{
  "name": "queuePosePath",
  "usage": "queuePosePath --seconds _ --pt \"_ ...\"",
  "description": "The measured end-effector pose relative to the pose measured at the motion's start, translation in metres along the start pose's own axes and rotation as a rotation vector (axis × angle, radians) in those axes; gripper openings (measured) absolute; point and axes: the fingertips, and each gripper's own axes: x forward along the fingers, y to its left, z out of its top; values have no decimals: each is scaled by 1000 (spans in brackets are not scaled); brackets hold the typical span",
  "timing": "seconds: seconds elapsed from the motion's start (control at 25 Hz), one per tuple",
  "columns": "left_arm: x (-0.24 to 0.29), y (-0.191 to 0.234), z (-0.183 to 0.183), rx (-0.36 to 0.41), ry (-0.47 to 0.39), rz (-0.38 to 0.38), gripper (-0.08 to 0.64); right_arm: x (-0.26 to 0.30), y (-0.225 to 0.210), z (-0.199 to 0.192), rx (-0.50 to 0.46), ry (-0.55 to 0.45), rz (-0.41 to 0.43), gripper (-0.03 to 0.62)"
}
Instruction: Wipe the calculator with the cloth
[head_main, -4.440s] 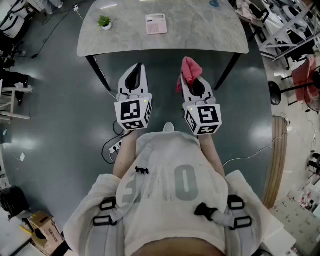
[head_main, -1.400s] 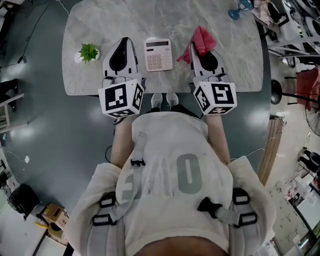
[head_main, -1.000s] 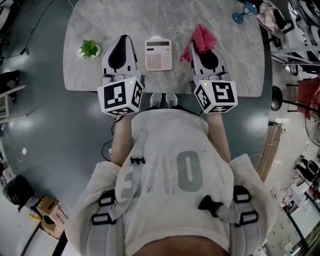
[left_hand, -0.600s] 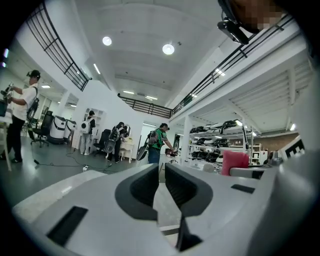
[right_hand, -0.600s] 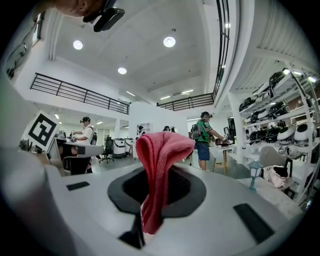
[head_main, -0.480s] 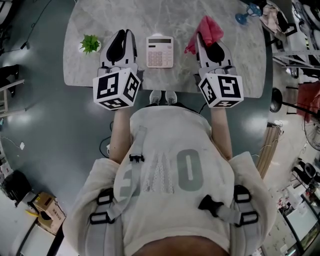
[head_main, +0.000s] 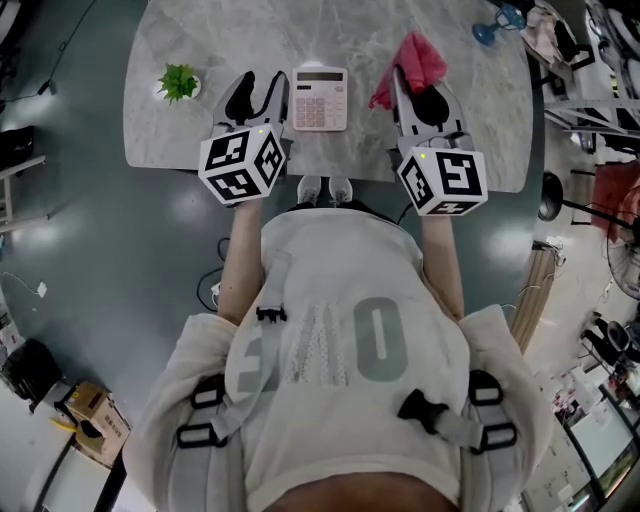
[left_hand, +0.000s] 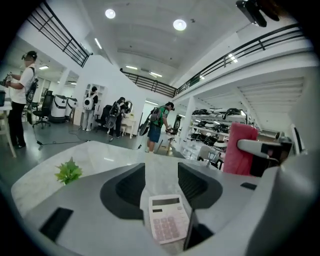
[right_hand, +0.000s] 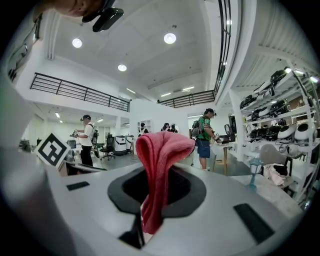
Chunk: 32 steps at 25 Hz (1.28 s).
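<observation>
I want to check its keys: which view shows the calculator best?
Left gripper view: the calculator lies close, display and keys clear. Head view shows it whole but small; right gripper view misses it.

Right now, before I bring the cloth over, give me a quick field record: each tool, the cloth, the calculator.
Left tool: open, jaws have just been opening, nothing gripped
Right tool: shut on cloth
Calculator: flat on table, keys up, between the two tools
Cloth: pink, held off the table, not touching calculator
Other: small plant at table's left
</observation>
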Motion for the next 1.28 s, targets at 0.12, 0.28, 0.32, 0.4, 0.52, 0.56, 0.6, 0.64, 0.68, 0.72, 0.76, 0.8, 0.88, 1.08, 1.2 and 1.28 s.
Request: queuePosePath --seconds 0.12,0.28,0.32,0.4,0.52,0.56,0.6,0.64,0.68,0.72,0.76,0.8,0.88,1.08,1.2,1.28 --pt "9 4 -31 1 89 2 227 1 2 -3 0 13 4 57" --pt "14 8 -75 -21 205 -3 250 0 3 -8 0 29 6 57" --pt "14 9 -85 -28 230 -4 250 0 4 -9 0 33 6 57" --pt "15 10 -102 -34 272 0 250 -2 4 -11 1 39 4 57" --pt "19 15 -121 -28 316 18 250 -2 2 -12 0 45 -4 57" --pt "20 16 -127 -24 333 22 250 -2 1 -13 0 48 -7 57" --pt "22 16 -133 -19 352 22 250 -2 1 -14 0 52 -10 57" --pt "22 17 -140 -17 373 18 250 -3 1 -15 0 55 -14 57" --pt "23 17 -146 -17 396 13 250 -4 1 -16 -1 59 -17 57" --pt "23 16 -154 -19 418 8 250 -5 0 -17 -2 63 -20 57" --pt "23 16 -161 -19 440 4 250 -6 0 -18 -2 66 -24 57" --pt "24 15 -169 -16 463 2 250 -8 -1 -20 -2 70 -29 57" --pt "23 14 -185 -2 505 -1 250 -11 -4 -21 -2 75 -42 57" --pt "24 16 -211 59 578 3 250 -17 -11 -24 -2 82 -77 57" --pt "24 17 -217 70 596 13 250 -23 -15 -25 2 88 -93 57" --pt "24 18 -219 71 603 16 250 -25 -16 -26 6 92 -101 57"
